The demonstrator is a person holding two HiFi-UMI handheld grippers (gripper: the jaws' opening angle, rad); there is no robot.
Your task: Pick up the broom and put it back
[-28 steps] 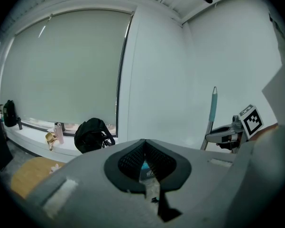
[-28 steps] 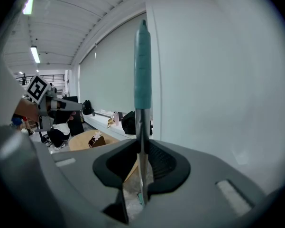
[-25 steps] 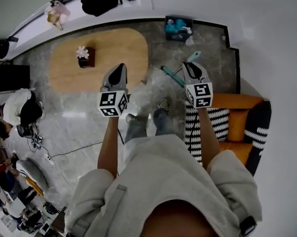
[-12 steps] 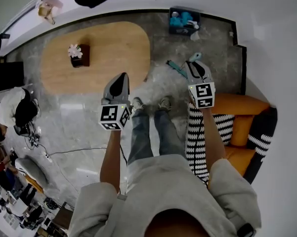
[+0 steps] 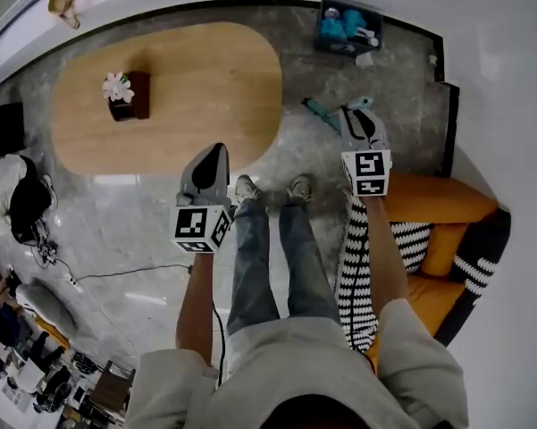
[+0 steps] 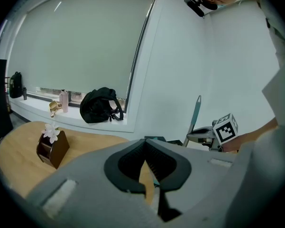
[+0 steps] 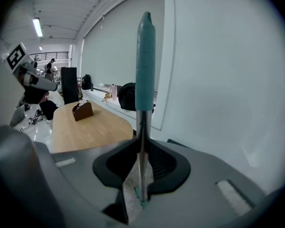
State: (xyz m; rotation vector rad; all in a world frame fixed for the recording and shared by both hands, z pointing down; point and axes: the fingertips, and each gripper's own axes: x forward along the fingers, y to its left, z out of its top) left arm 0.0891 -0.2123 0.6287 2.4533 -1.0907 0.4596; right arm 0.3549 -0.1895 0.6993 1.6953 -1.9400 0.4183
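Your right tool (image 7: 141, 146) is clamped on the broom (image 7: 145, 65) by its metal shaft — it stands upright, teal grip on top, beside the white wall (image 7: 218, 80). Your left tool (image 6: 145, 151) is pinched together — empty.

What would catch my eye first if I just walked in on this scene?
The broom, with its teal grip, stands out first: it stands roughly upright, clamped in the right gripper by the white wall. Next comes the big oval wooden table ahead on the left, bearing a small brown box with a white flower, and the orange sofa at the person's right.
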